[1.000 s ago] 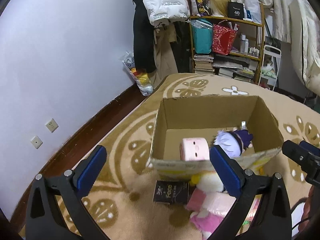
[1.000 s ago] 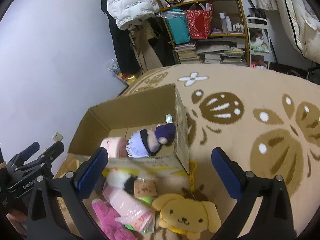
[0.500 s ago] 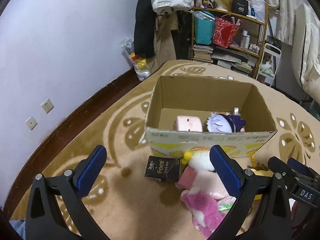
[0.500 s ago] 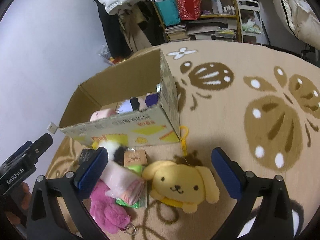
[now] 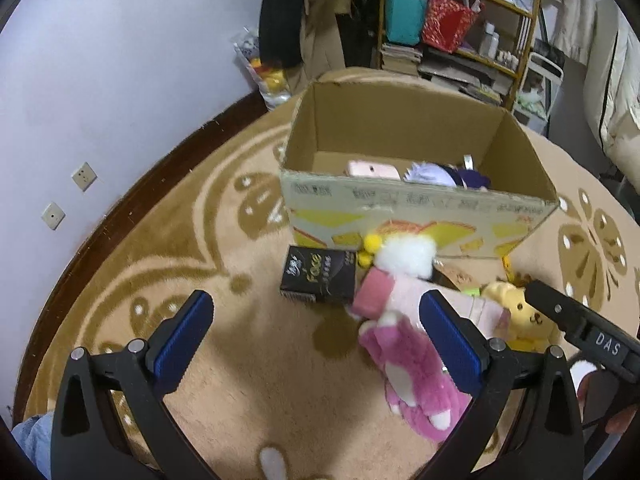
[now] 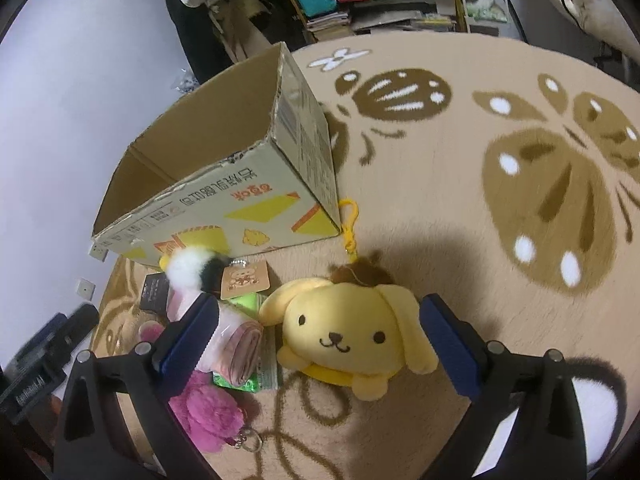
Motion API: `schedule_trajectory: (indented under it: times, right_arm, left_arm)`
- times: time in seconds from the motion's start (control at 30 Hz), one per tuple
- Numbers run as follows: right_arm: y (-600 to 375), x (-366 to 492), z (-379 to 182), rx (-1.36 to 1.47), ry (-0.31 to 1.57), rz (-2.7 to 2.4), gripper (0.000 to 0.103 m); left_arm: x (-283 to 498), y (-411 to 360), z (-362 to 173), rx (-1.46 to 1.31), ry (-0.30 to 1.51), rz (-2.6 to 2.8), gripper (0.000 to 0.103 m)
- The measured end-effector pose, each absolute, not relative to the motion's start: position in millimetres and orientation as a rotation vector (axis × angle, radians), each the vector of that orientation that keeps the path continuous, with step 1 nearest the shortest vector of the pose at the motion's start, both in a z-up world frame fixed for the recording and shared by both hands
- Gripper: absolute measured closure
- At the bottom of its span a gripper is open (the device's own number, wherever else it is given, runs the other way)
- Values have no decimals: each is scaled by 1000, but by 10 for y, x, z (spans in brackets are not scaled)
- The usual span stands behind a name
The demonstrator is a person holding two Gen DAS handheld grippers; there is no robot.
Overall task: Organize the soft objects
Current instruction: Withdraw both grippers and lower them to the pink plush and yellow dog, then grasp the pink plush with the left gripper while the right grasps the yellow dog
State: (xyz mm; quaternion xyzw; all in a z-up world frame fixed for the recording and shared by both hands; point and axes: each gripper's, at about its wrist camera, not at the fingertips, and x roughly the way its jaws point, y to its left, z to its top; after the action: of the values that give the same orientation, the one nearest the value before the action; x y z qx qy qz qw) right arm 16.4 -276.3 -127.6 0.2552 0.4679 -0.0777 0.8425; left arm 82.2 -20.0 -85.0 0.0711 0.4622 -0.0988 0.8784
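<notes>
A: My right tongs (image 6: 316, 338) stand wide apart, and the yellow dog plush (image 6: 346, 330) lies face-up on the carpet (image 6: 460, 208) right between the blue pads, neither pad touching it that I can see. Its yellow clip (image 6: 350, 220) reaches toward the corner of the cardboard box (image 6: 240, 204).

B: And the left side?

A: My left tongs (image 5: 316, 340) are spread open too, holding nothing. Under the right-hand pad lies the pink furry plush (image 5: 412, 376), and touching it on the far side a pale pink plush (image 5: 394, 294) with a white fluffy tuft (image 5: 408, 256). The other tool's black tip pokes in from the right edge, beside the yellow dog.

B: Anything else in that heap?

A: From the right wrist I see a brown cardboard tag (image 6: 244, 280) and a green wrapper (image 6: 240, 380) between the pink pieces and the dog. A keyring (image 6: 248, 442) hangs off the pink furry plush. Just left of the heap, a black packet (image 5: 318, 276) with gold lettering lies flat against the front of the box.

B: What is in the box?

A: A pink block-shaped plush (image 5: 372, 169) and a doll with pale hair and dark clothes (image 5: 444, 174), both against the near wall. Beyond the box stand a cluttered shelf (image 5: 472, 32) with a teal bag and a red bag, and dark coats along the lilac wall (image 5: 120, 60).
</notes>
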Motion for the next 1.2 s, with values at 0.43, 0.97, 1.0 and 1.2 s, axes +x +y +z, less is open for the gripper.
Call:
schedule_trajectory:
  times: [0.43,0.97,1.0,1.2]
  right_arm:
    - [-2859,245,-1469,594,1043,-197,8]
    - [-2950,280,-1748,628,1135,-227,8]
    - [-2957,283,-1766,634,1137,-225,8]
    - [-2934,316,-1787,613,1144,-228,7]
  left_arm:
    - [730,-376,-1039,253,1006,-227,1]
    - [714,-555,-1300,345,1103,-255,1]
    - [714,-554,-1314,345,1108,-258,1]
    - [722,-564,-1372,328,1134,-275,1]
